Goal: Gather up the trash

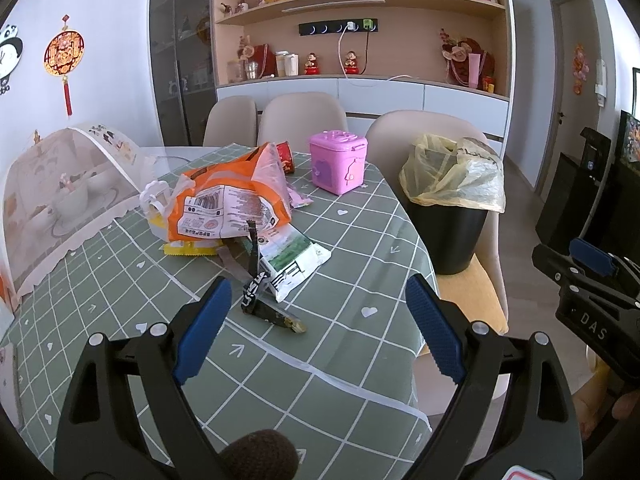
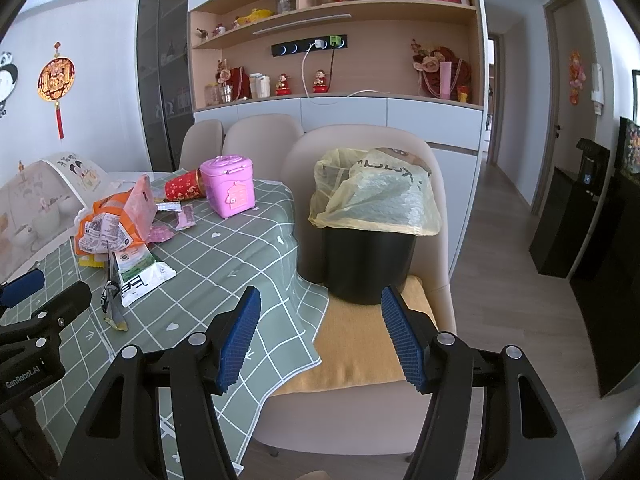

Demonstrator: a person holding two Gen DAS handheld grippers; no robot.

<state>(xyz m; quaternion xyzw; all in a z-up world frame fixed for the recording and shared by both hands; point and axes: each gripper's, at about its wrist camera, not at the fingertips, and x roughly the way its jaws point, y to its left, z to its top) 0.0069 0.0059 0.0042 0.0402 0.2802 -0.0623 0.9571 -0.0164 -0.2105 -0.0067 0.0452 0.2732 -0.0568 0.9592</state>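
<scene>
The left hand-held gripper (image 1: 318, 326) hangs above the counter (image 1: 340, 360) with its blue pads spread wide and nothing between them, aimed at the nearest litter, which suggests it is lining up a first pick. Just ahead of it lies a dark, narrow wrapper (image 1: 272, 308), partly folded upward, touching a white and green packet (image 1: 294, 260). Behind these sits a crumpled orange bag (image 1: 228, 200) heaped over smaller yellow scraps, with a red paper cup (image 1: 286, 156) on its side and a pink toy box (image 1: 338, 162) further back.

The right hand-held gripper (image 2: 320, 336) is likewise spread and empty, and points off the counter edge toward the black bin (image 2: 366, 260). The bin stands on a yellow cushion (image 2: 360, 348) on a chair drawn up beside the counter, its yellow liner (image 2: 376, 200) folded over the rim, probably so trash travels only a short way. A mesh food cover (image 1: 64, 200) shields dishes at the left, well apart from the litter.
</scene>
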